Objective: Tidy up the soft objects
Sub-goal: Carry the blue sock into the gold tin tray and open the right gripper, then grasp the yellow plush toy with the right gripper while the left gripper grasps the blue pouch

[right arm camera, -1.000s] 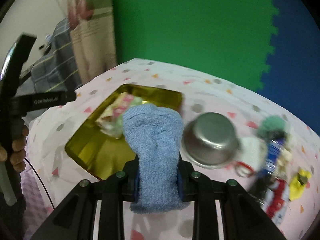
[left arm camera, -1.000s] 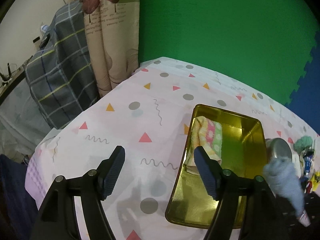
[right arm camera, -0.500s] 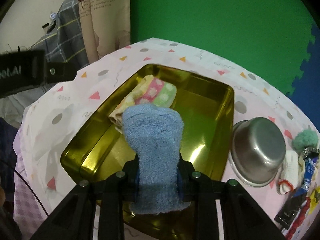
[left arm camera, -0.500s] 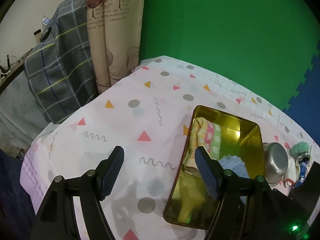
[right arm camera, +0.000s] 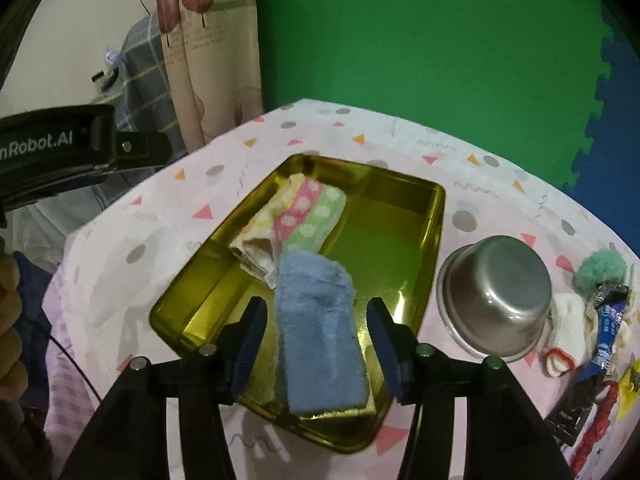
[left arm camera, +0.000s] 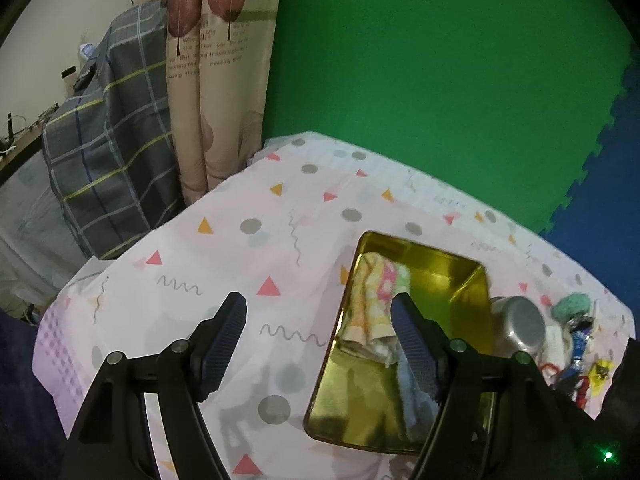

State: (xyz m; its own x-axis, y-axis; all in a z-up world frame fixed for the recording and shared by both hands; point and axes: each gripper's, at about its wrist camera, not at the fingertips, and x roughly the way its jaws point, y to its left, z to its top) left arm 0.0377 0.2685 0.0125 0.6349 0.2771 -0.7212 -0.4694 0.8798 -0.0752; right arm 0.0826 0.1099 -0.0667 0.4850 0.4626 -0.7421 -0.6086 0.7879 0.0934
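Opening over the gold tray [right arm camera: 434,216] at lower centre, the right hand-held gripper [right arm camera: 314,346] releases the blue cloth [right arm camera: 320,336] beside the folded towel [right arm camera: 296,216]; left hand-held gripper [left arm camera: 320,344] waits wide, empty.

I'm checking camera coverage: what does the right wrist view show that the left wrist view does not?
Only the right wrist view: the right gripper, its jaws opening and clear of the blue towel between them, the whole of that towel lying in the tray, and a hand at the left edge.

Only the left wrist view: the left gripper, open over the tablecloth with nothing between its jaws.

Both: the gold tray, the striped dotted towel inside it, and the upturned steel bowl beside it.
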